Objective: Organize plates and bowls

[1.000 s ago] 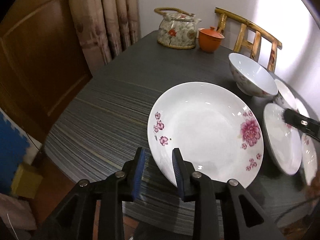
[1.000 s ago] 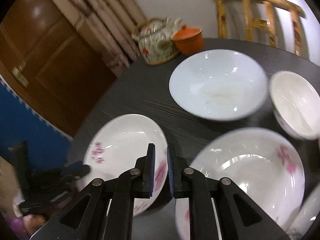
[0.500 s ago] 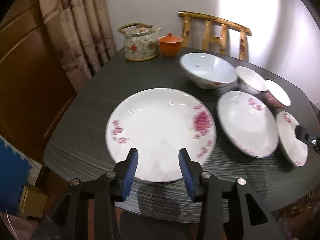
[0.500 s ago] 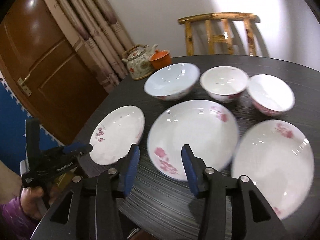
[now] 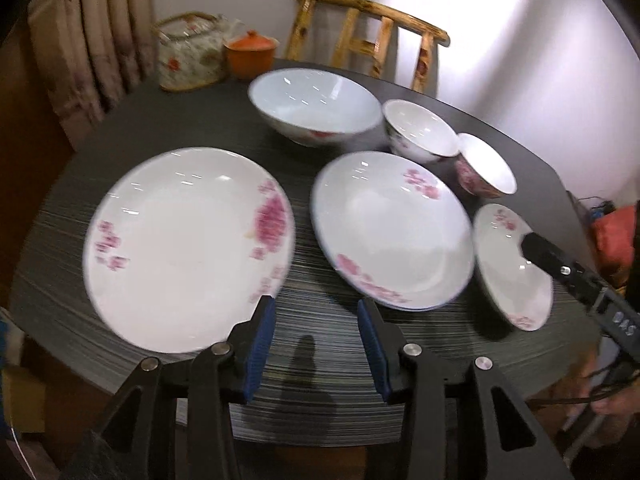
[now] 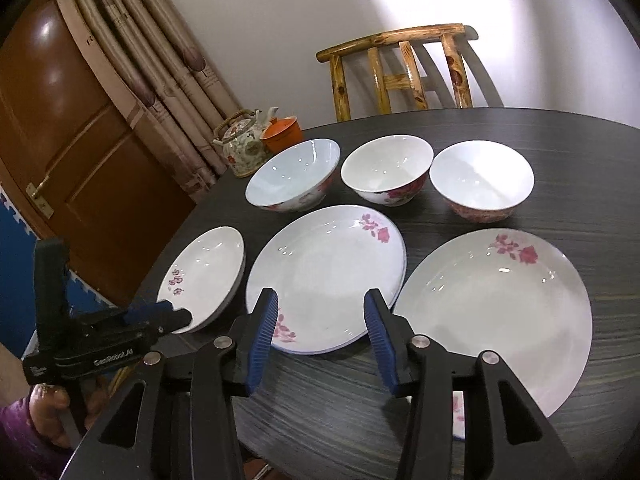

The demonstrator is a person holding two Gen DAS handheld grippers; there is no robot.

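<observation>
Three white plates with pink flowers lie in a row on the dark round table [image 5: 320, 360]: the left plate [image 5: 188, 248] [image 6: 204, 276], the middle plate [image 5: 390, 228] [image 6: 326, 276] and the right plate [image 5: 512, 268] [image 6: 492, 316]. Behind them stand a large bowl [image 5: 314, 112] [image 6: 292, 176], a medium bowl [image 5: 420, 130] [image 6: 386, 168] and a small bowl [image 5: 484, 170] [image 6: 482, 178]. My left gripper [image 5: 316, 320] [image 6: 176, 314] is open and empty over the table's near edge, between the left and middle plates. My right gripper [image 6: 320, 304] [image 5: 536, 250] is open and empty, above the middle plate's near rim.
A flowered teapot [image 5: 188, 56] and an orange lidded cup [image 5: 250, 54] stand at the table's far left. A wooden chair [image 6: 400, 72] is behind the table. Curtains [image 6: 160, 72] and a brown door [image 6: 80, 140] are on the left. A hand in a purple sleeve [image 6: 36, 420] holds the left gripper.
Both grippers have opened and drawn back from the plates. The left gripper's jaws stood about the left plate's rim before; now it hangs free and has swung to the right.
</observation>
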